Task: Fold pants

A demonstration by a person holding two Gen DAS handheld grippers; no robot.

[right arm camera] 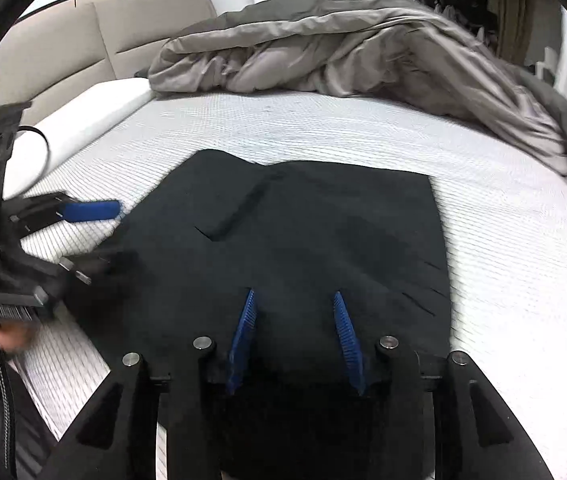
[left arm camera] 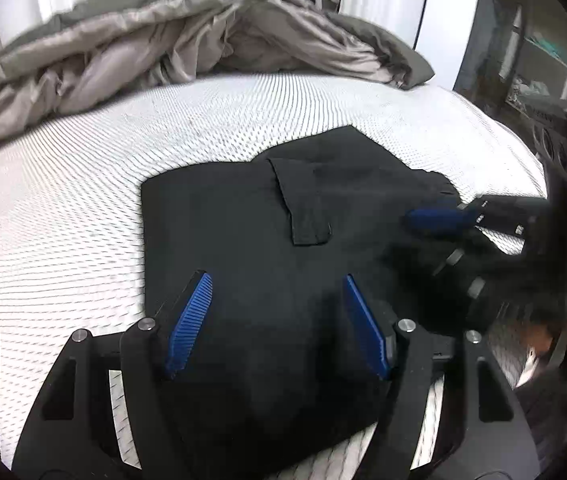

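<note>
Black pants — folded into a squarish bundle, lying flat on the white mattress; grey duvet heaped well behind; left gripper over the near edge, blue pads parted, gripping nothing; right gripper — jaws narrower, apart, clasping nothing.

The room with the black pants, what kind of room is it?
Most likely a bedroom. The pants lie folded on a white mattress, a crumpled grey duvet is bunched at its far side, and a padded beige headboard stands at one end.
</note>
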